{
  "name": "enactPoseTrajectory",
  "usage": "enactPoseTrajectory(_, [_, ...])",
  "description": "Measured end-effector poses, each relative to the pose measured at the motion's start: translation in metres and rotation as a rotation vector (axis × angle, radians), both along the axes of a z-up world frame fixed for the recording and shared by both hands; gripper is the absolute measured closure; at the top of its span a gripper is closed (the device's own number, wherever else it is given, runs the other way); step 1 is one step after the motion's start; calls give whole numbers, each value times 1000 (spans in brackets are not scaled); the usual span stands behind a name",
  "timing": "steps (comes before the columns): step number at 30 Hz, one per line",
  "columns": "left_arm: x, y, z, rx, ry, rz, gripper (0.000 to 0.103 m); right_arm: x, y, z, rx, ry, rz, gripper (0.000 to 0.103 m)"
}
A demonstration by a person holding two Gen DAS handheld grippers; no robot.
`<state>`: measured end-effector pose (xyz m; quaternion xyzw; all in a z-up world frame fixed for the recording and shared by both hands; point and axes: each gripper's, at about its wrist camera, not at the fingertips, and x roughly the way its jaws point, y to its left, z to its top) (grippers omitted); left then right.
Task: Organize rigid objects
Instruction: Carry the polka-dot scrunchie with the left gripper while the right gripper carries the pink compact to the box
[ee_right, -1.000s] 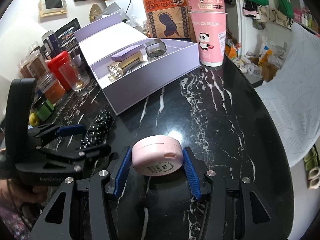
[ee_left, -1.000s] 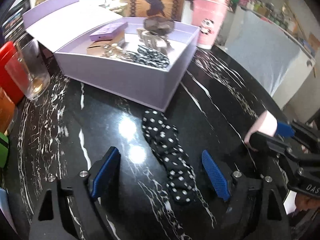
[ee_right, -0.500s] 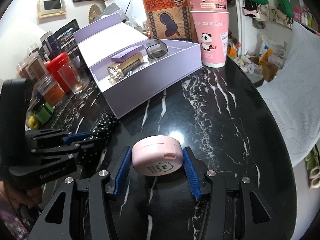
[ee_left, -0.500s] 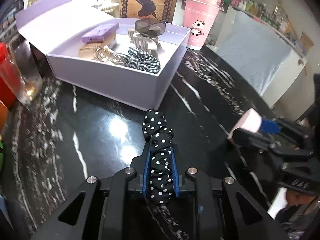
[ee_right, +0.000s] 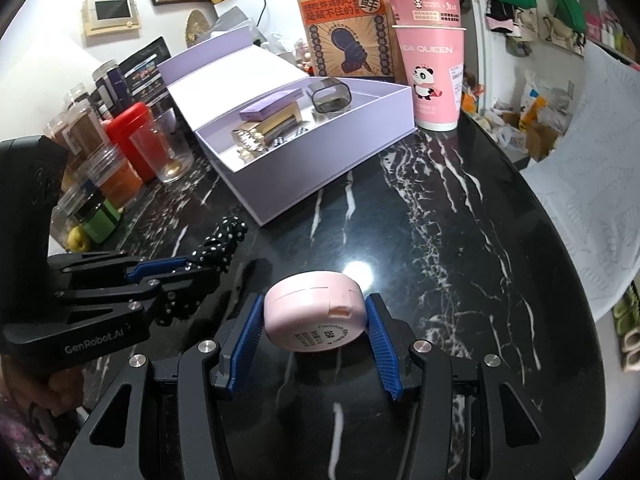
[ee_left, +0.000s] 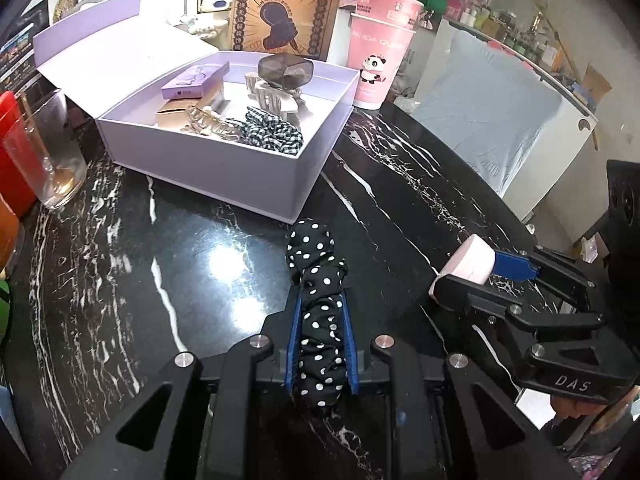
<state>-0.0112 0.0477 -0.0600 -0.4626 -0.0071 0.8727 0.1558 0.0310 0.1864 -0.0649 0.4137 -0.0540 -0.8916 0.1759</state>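
Left hand-held gripper (ee_left: 320,312): clamped tight on a black polka-dot scrunchie (ee_left: 318,320), blue pads pressing the fabric from both sides, one end of the scrunchie sticking out past the fingertips toward the box, the other end trailing back between the fingers. Seen from the right wrist view as a dark dotted strip (ee_right: 218,246) poking out of the left hand-held gripper (ee_right: 188,266), low over the desk (ee_right: 440,220).

Right hand-held gripper (ee_right: 316,318): closed part-way on a round pink case (ee_right: 314,316), blue ridged pads touching its left and right sides, the labelled underside turned toward the camera. Same pink case (ee_left: 464,266) visible at the right edge of the left wrist view, held at the tip of the right hand-held gripper (ee_left: 474,276), above the black marble-patterned desk (ee_left: 120,260).

Beyond both: an open lilac box (ee_left: 208,168), lid folded back to the left. Inside: a small purple carton (ee_left: 194,82), a checked scrunchie (ee_left: 270,134), a pale claw clip (ee_left: 274,98), a smoky translucent clip (ee_left: 286,72), a clear beaded clip (ee_left: 208,122). Just behind the box: a printed brown paper bag (ee_left: 286,8) and two stacked pink paper cups (ee_left: 378,52). Left of the box: a drinking glass (ee_left: 52,152) beside a red container (ee_left: 12,148).
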Motion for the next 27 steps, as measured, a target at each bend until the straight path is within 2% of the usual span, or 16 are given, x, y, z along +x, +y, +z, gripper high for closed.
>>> enactPoseTrajectory(16, [27, -13, 10, -6, 23, 23, 85, 25, -23, 7, -42, 14, 54, 52])
enactPoseTrajectory(23, [22, -17, 18, -3, 30, 31, 85, 23, -29, 13, -42, 14, 85, 52])
enactPoseTrajectory(27, [18, -17, 30, -16, 61, 29, 85, 18, -33, 20, -56, 18, 108, 52])
